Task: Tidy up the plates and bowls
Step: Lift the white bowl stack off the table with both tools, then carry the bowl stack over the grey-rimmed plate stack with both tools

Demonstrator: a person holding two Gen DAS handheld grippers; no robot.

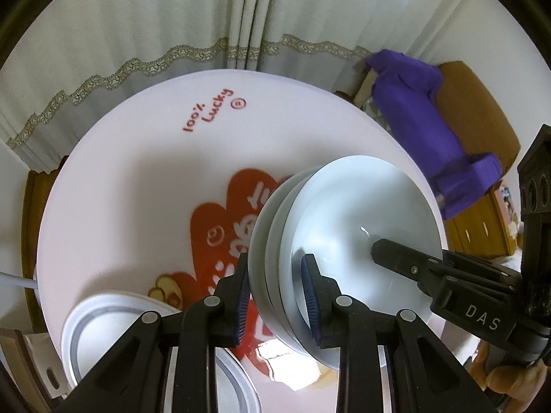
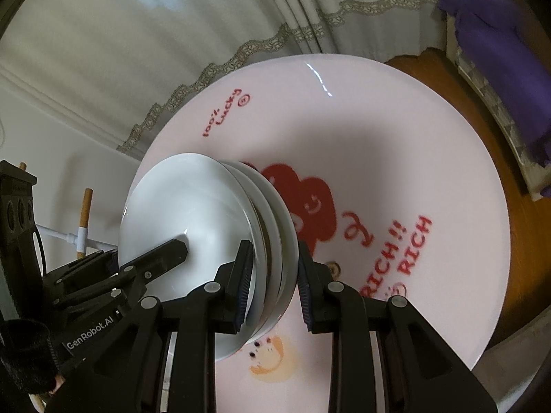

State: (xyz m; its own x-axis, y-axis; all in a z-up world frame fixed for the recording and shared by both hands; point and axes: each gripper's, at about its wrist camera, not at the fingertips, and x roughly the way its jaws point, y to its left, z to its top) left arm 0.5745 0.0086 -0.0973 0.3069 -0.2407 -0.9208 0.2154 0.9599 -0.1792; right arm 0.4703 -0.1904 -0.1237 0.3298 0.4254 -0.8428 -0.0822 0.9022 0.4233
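Pale curtains (image 1: pixel 137 34) hang behind the round printed counter (image 1: pixel 137 179), above which both grippers' fingers clamp opposite rims of a gathered stack of white plates (image 1: pixel 344 227), apparently mid-carry and not yet put away.

Table mat (image 2: pixel 344 130) — "100% Lucky", "RICH!! RICH"; grippers — "DAS", "GenRobot.AI".

The bench (image 1: pixel 137 158) is round with a glossy pale pink top, printed with a red heart shape, "100% Lucky" and "RICH" lettering and a small cartoon face. A white round container with a grey ring (image 1: pixel 103 323) lies on it, just left of the left tongs (image 1: pixel 279 303).
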